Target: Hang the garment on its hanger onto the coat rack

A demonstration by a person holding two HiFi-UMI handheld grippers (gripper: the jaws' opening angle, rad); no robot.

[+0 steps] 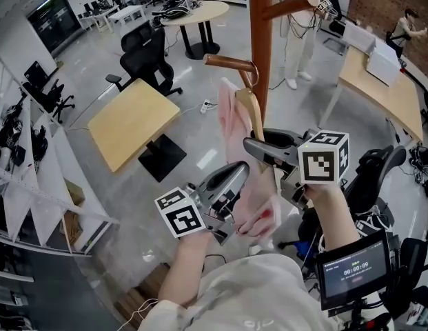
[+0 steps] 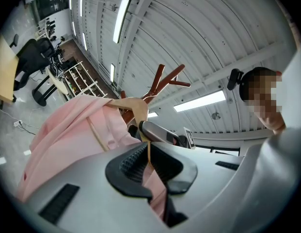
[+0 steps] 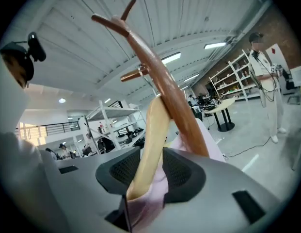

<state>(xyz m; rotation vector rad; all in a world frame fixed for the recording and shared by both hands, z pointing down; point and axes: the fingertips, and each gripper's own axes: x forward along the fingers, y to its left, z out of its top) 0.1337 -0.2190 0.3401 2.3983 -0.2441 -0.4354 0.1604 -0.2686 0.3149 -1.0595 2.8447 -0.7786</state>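
A pink garment (image 1: 236, 126) hangs on a wooden hanger (image 1: 251, 110) beside the brown coat rack pole (image 1: 260, 40). The hanger's metal hook (image 1: 253, 69) loops at a peg (image 1: 226, 62) of the rack. My right gripper (image 1: 260, 147) is shut on the hanger arm (image 3: 152, 140), with pink cloth (image 3: 148, 205) below the jaws. My left gripper (image 1: 236, 178) is lower and to the left, shut on the garment (image 2: 68, 130), with a thin tan edge running between the jaws (image 2: 148, 154). The rack's upper pegs (image 2: 162, 80) rise behind the hanger (image 2: 133, 107).
A tan square table (image 1: 134, 121) and black office chairs (image 1: 146, 54) stand on the floor left of the rack. A long tan desk (image 1: 382, 92) lies to the right. A person in white (image 1: 296, 33) stands behind. A small screen (image 1: 355, 267) sits at lower right.
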